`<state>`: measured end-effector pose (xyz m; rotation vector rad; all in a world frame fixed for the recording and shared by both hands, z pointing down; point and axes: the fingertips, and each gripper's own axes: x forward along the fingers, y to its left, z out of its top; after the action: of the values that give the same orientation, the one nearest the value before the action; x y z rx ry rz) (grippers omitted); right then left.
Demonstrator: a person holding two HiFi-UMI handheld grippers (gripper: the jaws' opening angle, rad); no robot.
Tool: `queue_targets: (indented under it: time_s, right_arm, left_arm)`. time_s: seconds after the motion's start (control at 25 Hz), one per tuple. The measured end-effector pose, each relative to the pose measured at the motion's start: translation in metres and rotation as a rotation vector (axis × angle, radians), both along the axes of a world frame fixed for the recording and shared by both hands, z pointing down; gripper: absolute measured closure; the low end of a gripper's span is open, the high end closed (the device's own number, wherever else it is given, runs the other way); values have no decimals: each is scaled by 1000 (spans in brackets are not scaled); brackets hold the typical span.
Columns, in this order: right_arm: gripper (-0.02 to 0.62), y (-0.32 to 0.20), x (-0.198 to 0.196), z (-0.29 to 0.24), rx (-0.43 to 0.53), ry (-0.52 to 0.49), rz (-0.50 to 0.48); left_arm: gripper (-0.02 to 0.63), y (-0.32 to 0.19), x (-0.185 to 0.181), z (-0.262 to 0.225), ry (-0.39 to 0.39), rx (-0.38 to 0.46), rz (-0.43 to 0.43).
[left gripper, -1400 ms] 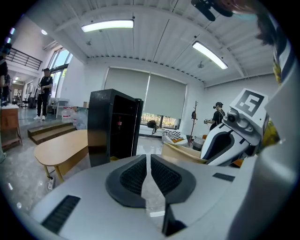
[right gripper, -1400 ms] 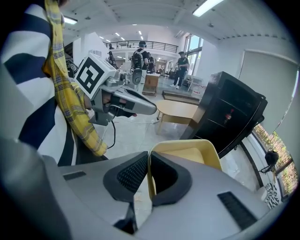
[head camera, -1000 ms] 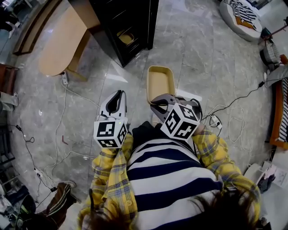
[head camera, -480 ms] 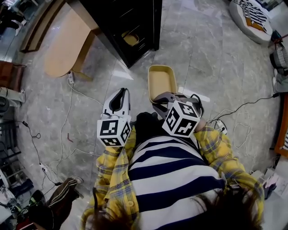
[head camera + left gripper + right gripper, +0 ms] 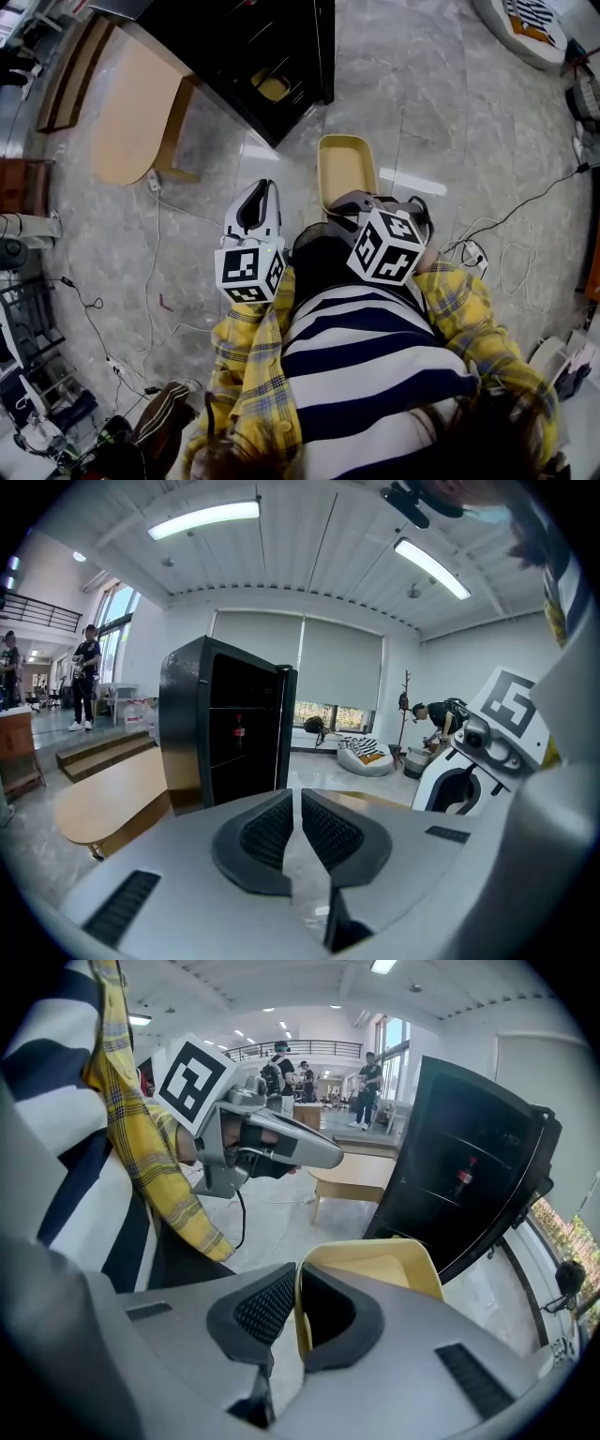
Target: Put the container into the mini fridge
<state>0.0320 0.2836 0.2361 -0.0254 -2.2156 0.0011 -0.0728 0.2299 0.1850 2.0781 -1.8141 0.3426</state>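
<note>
The yellow container (image 5: 344,167) is an empty open tub held over the grey marble floor. My right gripper (image 5: 345,204) is shut on its near wall; in the right gripper view one pad is inside the container (image 5: 380,1262) and the other outside, with the right gripper (image 5: 298,1283) clamped on the rim. The black mini fridge (image 5: 251,45) stands ahead and to the left with its door open, and something yellow lies inside. My left gripper (image 5: 260,195) is held beside the container, apart from it. Its jaws stand together with nothing between them in the left gripper (image 5: 296,808) view.
A light wooden bench (image 5: 131,105) stands left of the fridge (image 5: 225,747). Cables (image 5: 150,272) trail over the floor at left and at right. A striped cushion (image 5: 530,21) lies far right. People stand in the background of both gripper views.
Both grippers and the container have moved forward toward the fridge, which now sits closer in the head view. The right gripper's hold on the container is unchanged.
</note>
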Motion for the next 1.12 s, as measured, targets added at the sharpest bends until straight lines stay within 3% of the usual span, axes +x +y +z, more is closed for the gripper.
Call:
queue_targets:
  time_s: [0.4, 0.72, 1.12]
  right_arm:
    - [554, -58, -37, 16, 1, 50, 89]
    - [554, -98, -58, 26, 7, 62, 172]
    - [554, -147, -58, 53, -21, 61, 149]
  left_arm:
    - [566, -66, -33, 17, 47, -20, 116]
    - [566, -103, -35, 43, 77, -75, 222]
    - [566, -144, -38, 67, 71, -113, 180]
